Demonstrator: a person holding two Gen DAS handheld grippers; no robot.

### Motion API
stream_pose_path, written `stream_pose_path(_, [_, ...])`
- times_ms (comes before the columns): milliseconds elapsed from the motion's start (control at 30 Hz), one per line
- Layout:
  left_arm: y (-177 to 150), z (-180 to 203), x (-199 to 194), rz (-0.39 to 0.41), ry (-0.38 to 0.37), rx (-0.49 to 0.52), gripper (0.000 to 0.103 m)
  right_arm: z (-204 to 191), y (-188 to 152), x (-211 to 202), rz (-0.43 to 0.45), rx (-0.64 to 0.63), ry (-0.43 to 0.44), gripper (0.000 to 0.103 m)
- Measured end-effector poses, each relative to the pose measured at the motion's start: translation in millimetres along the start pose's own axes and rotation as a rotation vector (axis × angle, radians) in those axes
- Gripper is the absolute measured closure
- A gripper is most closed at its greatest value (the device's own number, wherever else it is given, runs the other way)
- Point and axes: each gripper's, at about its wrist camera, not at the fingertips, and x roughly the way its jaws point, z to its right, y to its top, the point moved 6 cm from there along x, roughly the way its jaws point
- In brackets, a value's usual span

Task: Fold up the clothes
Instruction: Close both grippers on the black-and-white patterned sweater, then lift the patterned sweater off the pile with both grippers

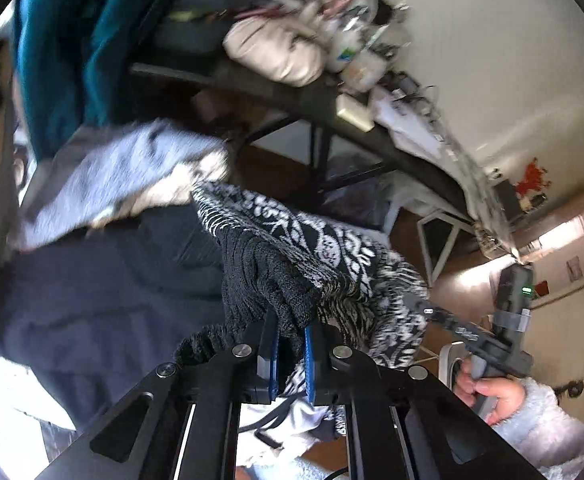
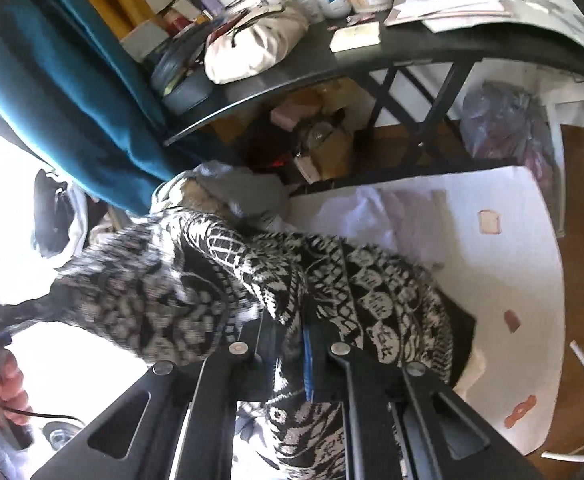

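- The white sheet-covered work surface (image 2: 491, 248) spreads below and to the right of the right gripper (image 2: 288, 344); the black desk with crossed legs (image 2: 371, 56), crowded with bottles, papers and a cream bag, stands beyond both claws, with a teal curtain (image 2: 72, 92) off to the left.
- The black-and-white patterned knit sweater (image 2: 331, 280) hangs between the two claws, its body draping forward and down from the right gripper toward the white surface, one edge trailing there.
- A pale blue-grey garment (image 1: 124, 176) lies beyond and to the left of the left gripper (image 1: 290, 340), over a dark navy cloth (image 1: 112, 288).
- The left gripper is pressed together on the sweater's black ribbed edge, the knit bunched right at its blue pads (image 1: 309, 356).
- The right gripper is likewise clamped on patterned knit, which runs through its nearly closed jaws.
- The person's right hand (image 1: 491, 396) grips its handle off to the right of the left claw; the left hand (image 2: 0, 388) shows low left of the right claw.
- Risk: the loose, heavy knit may slip from so narrow a pinch, or the trailing edge may drag the cloths beneath out of place, spoiling the fold.
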Motion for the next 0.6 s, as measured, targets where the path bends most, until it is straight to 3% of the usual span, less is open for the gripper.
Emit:
stream_pose_path(33, [0.4,2.2,3.3,-0.005,-0.001,-0.007,0.095,0.8,1.1,3.0,-0.017,-0.011,-0.022,0.089])
stream_pose_path(133, [-0.3,7.1,11.7,-0.017,-0.011,-0.027,0.095,-11.4,-4.4,13.3,-0.111,-0.122,-0.095,0.055])
stream_pose_path(167, [0.1,9.7,12.8,-0.017,-0.014,-0.024,0.095,-18.0,-6.4,8.3,-0.095,-0.184,-0.119,0.044])
stream_pose_path(200, [1.8,16.0,12.6,-0.015,-0.015,-0.013,0.095,-24.7,-8.2,2.7,-0.076,-0.245,-0.143,0.039])
stream_pose_path(300, [1.6,27.0,6.0,-0.01,-0.029,0.005,0.095,-50.2,-12.7,-13.7,-0.012,-0.4,-0.171,0.036])
stream_pose_path(400, [1.0,36.2,4.6,-0.017,-0.036,0.02,0.095,-75.1,-21.2,-22.0,-0.016,-0.47,-0.088,0.036])
stream_pose_path(600, [-6.0,53.6,-3.1,-0.03,-0.063,0.057,0.095,-108.3,-36.8,14.6,-0.05,-0.597,-0.06,0.036])
